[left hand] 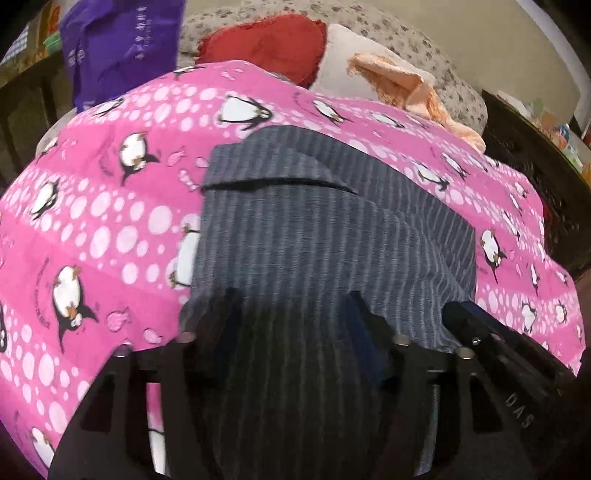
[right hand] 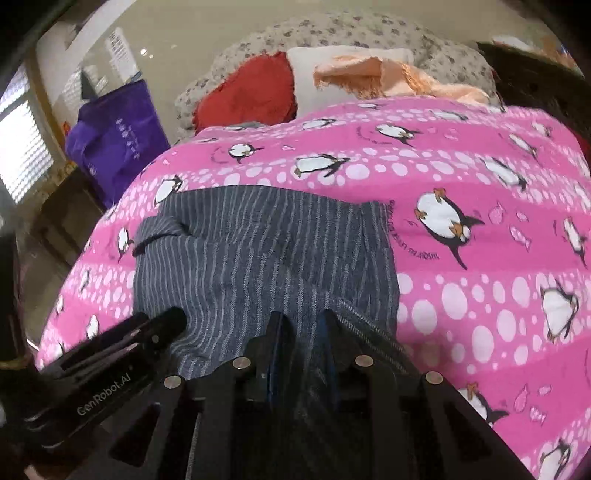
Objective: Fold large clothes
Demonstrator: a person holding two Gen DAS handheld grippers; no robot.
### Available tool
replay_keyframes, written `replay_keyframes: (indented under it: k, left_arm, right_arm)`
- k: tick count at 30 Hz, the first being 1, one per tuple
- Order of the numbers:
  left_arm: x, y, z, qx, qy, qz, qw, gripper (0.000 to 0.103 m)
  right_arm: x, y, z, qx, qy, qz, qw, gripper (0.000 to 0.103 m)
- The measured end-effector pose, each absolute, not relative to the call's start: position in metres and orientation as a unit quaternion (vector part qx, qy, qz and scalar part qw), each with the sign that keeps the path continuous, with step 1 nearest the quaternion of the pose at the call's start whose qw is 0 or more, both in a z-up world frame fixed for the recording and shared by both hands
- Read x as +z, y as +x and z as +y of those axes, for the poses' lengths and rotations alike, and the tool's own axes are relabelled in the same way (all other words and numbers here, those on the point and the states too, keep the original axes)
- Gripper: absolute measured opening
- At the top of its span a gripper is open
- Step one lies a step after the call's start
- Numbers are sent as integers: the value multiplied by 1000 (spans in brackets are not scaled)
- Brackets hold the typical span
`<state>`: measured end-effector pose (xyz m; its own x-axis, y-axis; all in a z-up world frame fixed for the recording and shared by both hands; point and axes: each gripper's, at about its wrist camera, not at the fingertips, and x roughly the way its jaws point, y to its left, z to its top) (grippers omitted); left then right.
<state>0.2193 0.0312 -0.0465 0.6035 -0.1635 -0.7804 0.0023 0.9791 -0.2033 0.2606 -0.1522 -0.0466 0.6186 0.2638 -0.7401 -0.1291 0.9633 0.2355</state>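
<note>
A dark grey striped garment (left hand: pixel 314 206) lies partly folded on a pink penguin-print bedspread (left hand: pixel 92 221). It also shows in the right wrist view (right hand: pixel 258 251), on the same bedspread (right hand: pixel 480 295). My left gripper (left hand: pixel 291 314) stands wide over the garment's near edge, with cloth bunched between its fingers; the grip is blurred. My right gripper (right hand: pixel 303 328) is shut on a fold of the garment's near edge. The right gripper's body shows in the left wrist view (left hand: pixel 498 343), and the left gripper's body in the right wrist view (right hand: pixel 122 343).
At the head of the bed lie a red cloth (left hand: pixel 273 48), a peach cloth (left hand: pixel 406 85) and a spotted pillow (right hand: pixel 351 33). A purple bag (right hand: pixel 118 136) stands left of the bed. Dark furniture (left hand: pixel 535 155) stands on the right.
</note>
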Motion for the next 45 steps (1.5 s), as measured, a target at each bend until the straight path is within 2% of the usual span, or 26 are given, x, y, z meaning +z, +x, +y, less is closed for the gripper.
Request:
replay_keyframes:
  k: [2,6,8,10,11,15,17,21,27,45]
  left_arm:
    - [-47,222,23,-51,-73,447,890,78]
    - [-45,222,26,-61,-79,449,888,80]
    - [-45,225,27,-73,-84,453,885,86]
    - [-45,227,28,-91,-97,454,881,97]
    - [-44,228,28,-97,-102,457,878,98]
    - [-21,207,28,-66,-71,441,892,98]
    - [-6,180,29,-46,-39,438,897,98]
    - [1,121,29,-26,17,458,889,98]
    - [5,36,24,-40,6,486,873,98]
    - [53,8,-3,-39,22,449,893,98]
  right_arm:
    - [-47,261,-152,111,82,423,895,20]
    - [-42,257,-154,124,87,431,889,25]
    - [-31,247,-159,124,88,428,891,25]
    - [-16,228,-166,101,67,416,901,25]
    - [-10,219,-169,91,52,411,906,26]
    - [14,163,-186,55,-11,367,928,27]
    - [26,131,-198,53,-26,347,936,35]
    - [25,85,-224,80,-3,392,916,36]
    - [22,39,-234,74,-10,428,901,37]
    - [57,17,-235,67,-14,396,916,38]
